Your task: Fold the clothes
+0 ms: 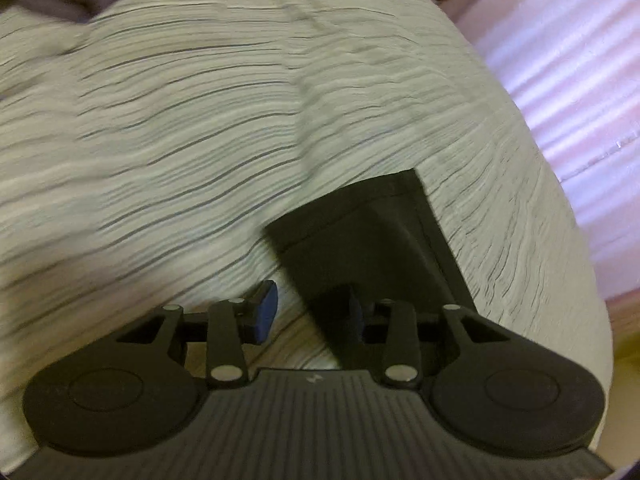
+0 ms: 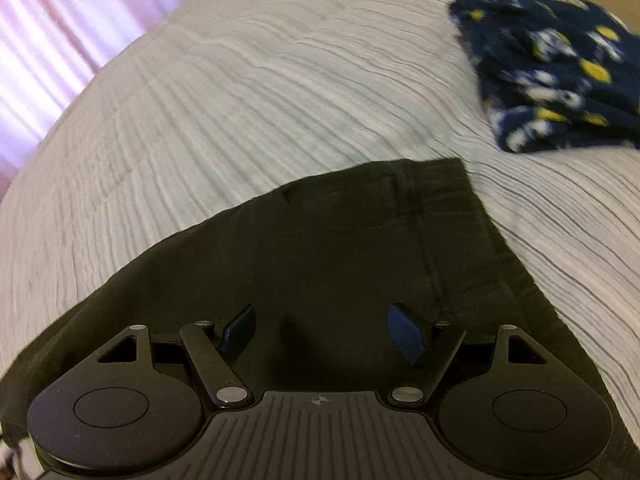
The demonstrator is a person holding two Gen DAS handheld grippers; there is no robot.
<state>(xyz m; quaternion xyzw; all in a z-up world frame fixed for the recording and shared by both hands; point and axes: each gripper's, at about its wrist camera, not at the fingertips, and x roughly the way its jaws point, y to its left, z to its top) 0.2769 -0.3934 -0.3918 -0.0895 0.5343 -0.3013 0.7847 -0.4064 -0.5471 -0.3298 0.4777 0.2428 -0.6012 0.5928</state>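
Beyond the black garment [image 2: 320, 264], a navy patterned bundle [image 2: 556, 76] lies apart; both grippers gape, left [image 1: 312, 312], right [image 2: 322, 330].

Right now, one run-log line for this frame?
step: fold | left tool: open, at black garment corner | right tool: open over garment | patterned fleece: folded, apart | surface: bedspread

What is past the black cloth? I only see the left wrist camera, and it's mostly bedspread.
Observer: In the right wrist view, a folded navy fleece with yellow and white dots lies on the bedspread, beyond the black garment's far corner.
Operator: Is the right gripper holding anything?
Observer: No. The right gripper is open, above the black garment, its pads spread apart.
Operator: Is the black cloth big?
Observer: It looks wider there, spreading flat past both sides of the gripper.
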